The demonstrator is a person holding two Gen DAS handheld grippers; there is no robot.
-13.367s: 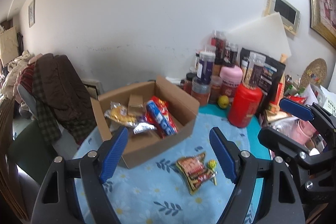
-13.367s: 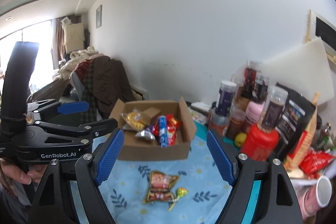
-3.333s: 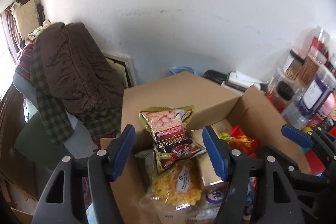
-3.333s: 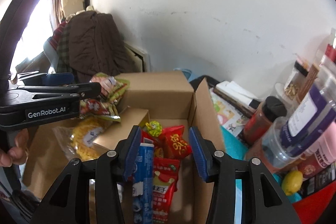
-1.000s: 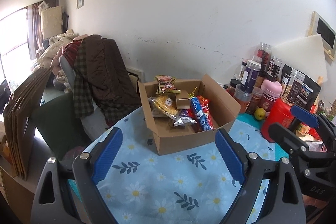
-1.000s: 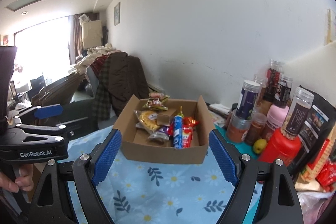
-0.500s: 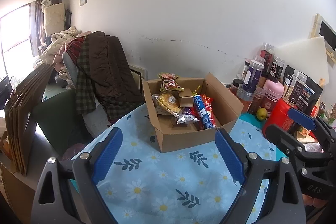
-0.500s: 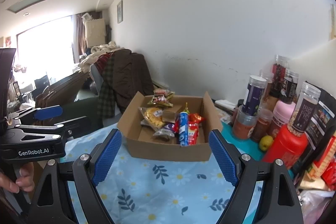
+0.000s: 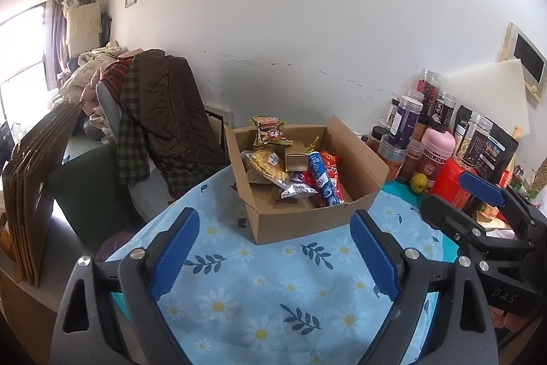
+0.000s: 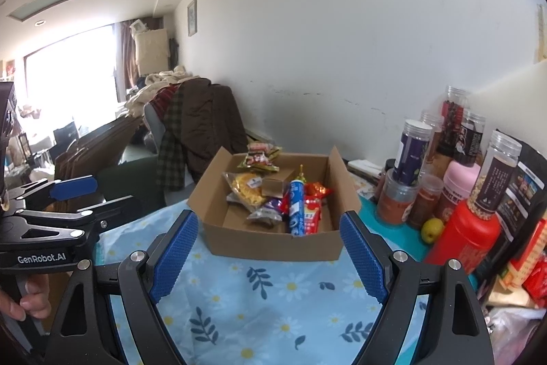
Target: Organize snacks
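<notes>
snack packets (image 9: 294,173) lay together inside an open brown cardboard box (image 9: 307,221) on the blue daisy-print tablecloth (image 9: 259,289) (a green-and-red bag leaned on its far wall). left gripper (image 9: 273,257) and right gripper (image 10: 266,257) hovered short of the box, jaws spread wide, holding nothing.

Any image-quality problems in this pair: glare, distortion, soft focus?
Left wrist view: the window is blown out at the left edge, fisheye bends the walls, and the cardboard box is sharp. Right wrist view: the window is overexposed and larger, washing out the room's left side; the cardboard box stays readable.
</notes>
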